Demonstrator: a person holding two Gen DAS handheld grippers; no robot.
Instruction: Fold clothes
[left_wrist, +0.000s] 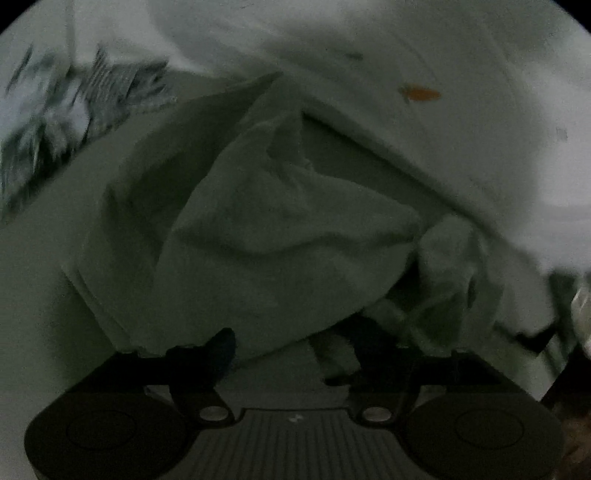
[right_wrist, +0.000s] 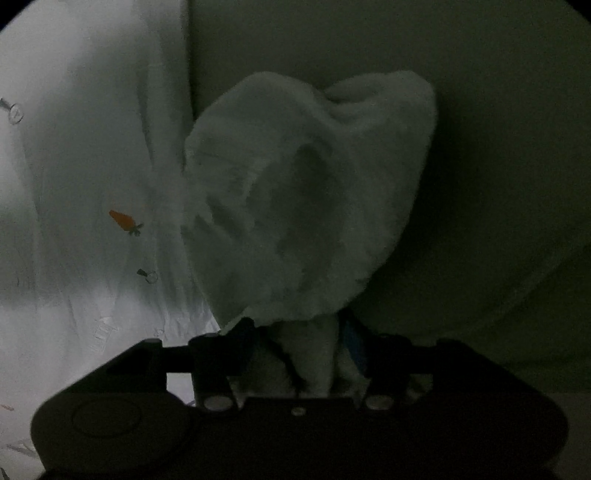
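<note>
Both grippers had their fingers clamped on the pale fluffy garment (right_wrist: 306, 199), right gripper (right_wrist: 299, 354) and left gripper (left_wrist: 291, 354) lifting it above the carrot-printed white sheet (right_wrist: 81, 184), probably to let it hang straight.

The garment (right_wrist: 303, 199) hangs bunched ahead, the bedsheet (right_wrist: 81, 166) to its left.
</note>
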